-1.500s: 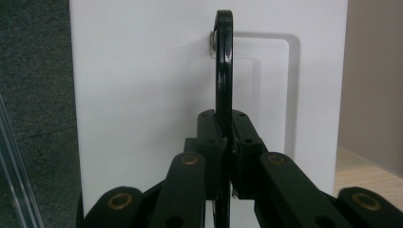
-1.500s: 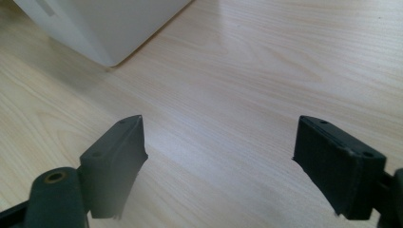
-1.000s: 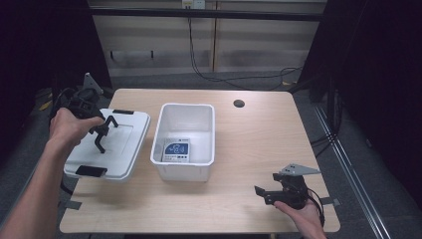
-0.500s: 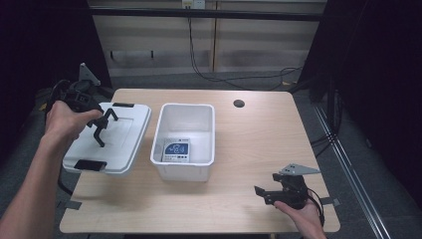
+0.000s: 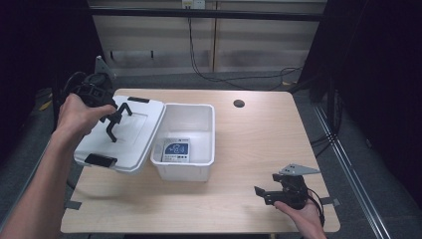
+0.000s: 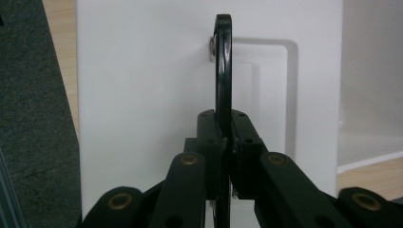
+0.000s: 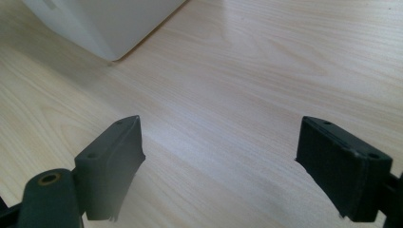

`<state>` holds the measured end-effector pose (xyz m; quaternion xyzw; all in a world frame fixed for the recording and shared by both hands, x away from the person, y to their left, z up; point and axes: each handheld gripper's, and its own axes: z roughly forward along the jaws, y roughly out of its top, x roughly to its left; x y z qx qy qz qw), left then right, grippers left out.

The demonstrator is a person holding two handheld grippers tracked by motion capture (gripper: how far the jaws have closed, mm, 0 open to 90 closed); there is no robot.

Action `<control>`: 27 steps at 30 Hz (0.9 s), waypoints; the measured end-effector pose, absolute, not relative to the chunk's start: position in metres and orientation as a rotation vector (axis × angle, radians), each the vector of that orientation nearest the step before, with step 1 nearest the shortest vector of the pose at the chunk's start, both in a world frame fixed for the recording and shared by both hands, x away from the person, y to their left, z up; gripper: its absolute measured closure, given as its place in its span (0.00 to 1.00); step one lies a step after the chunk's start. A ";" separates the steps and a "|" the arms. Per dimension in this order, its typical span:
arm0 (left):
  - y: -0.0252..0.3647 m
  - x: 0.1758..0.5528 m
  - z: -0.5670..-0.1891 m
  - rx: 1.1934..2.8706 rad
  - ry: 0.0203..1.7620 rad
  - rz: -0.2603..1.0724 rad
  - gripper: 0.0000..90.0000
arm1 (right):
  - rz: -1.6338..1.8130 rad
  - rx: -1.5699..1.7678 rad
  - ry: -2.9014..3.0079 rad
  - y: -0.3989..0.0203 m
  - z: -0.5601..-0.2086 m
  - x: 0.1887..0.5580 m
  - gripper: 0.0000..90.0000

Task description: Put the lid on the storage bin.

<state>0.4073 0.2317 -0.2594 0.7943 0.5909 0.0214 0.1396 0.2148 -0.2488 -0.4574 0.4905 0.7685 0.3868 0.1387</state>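
Observation:
A white lid [image 5: 137, 137] with black end clips hangs tilted above the table's left side, its right edge over the rim of the open white bin [image 5: 181, 172]. My left gripper [image 5: 113, 122] is shut on the lid's black handle [image 5: 119, 112]. In the left gripper view the jaws pinch the thin handle [image 6: 223, 71] in front of the lid [image 6: 142, 95]. A blue and white label [image 5: 176, 151] lies on the bin's floor. My right gripper [image 5: 261, 194] rests low at the front right, open, with bare wood between its fingers [image 7: 111, 159].
The wooden table [image 5: 249, 144] has a round cable hole [image 5: 239, 103] at the back. A corner of the bin [image 7: 109, 23] is ahead-left in the right gripper view. Dark floor and cables surround the table.
The left gripper has lifted the lid by its handle and carried it a little right, toward the bin. The right gripper has stayed put.

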 end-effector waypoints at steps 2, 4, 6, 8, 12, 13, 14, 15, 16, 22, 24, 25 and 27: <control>0.230 0.407 -0.258 2.299 1.698 0.067 0.94 | 1.117 1.417 2.224 -0.249 -0.458 0.215 0.17; 0.227 0.407 -0.257 2.305 1.692 0.067 0.94 | 1.118 1.417 2.224 -0.248 -0.458 0.215 0.17; 0.225 0.407 -0.257 2.308 1.691 0.060 0.94 | 1.117 1.418 2.224 -0.248 -0.458 0.215 0.17; 0.222 0.408 -0.257 2.308 1.683 0.060 0.94 | 1.117 1.418 2.226 -0.248 -0.458 0.215 0.17; 0.214 0.408 -0.257 2.331 1.655 0.053 0.94 | 1.118 1.422 2.225 -0.249 -0.458 0.215 0.17; 0.212 0.408 -0.256 2.338 1.644 0.054 0.94 | 1.118 1.420 2.226 -0.249 -0.458 0.215 0.17; 0.210 0.408 -0.257 2.339 1.646 0.047 0.94 | 1.117 1.419 2.227 -0.249 -0.458 0.215 0.17; 0.207 0.408 -0.257 2.345 1.641 0.044 0.94 | 1.117 1.419 2.226 -0.249 -0.458 0.215 0.17; 0.205 0.408 -0.257 2.350 1.635 0.046 0.94 | 1.118 1.419 2.226 -0.249 -0.458 0.215 0.17; 0.190 0.409 -0.255 2.359 1.619 0.033 0.94 | 1.121 1.421 2.228 -0.249 -0.458 0.215 0.17; 0.185 0.410 -0.254 2.363 1.610 0.030 0.94 | 1.121 1.420 2.229 -0.249 -0.458 0.215 0.17; 0.183 0.411 -0.254 2.354 1.607 0.048 0.94 | 1.121 1.420 2.230 -0.249 -0.458 0.215 0.17; 0.174 0.413 -0.256 2.357 1.615 0.052 0.94 | 1.122 1.419 2.229 -0.248 -0.458 0.215 0.17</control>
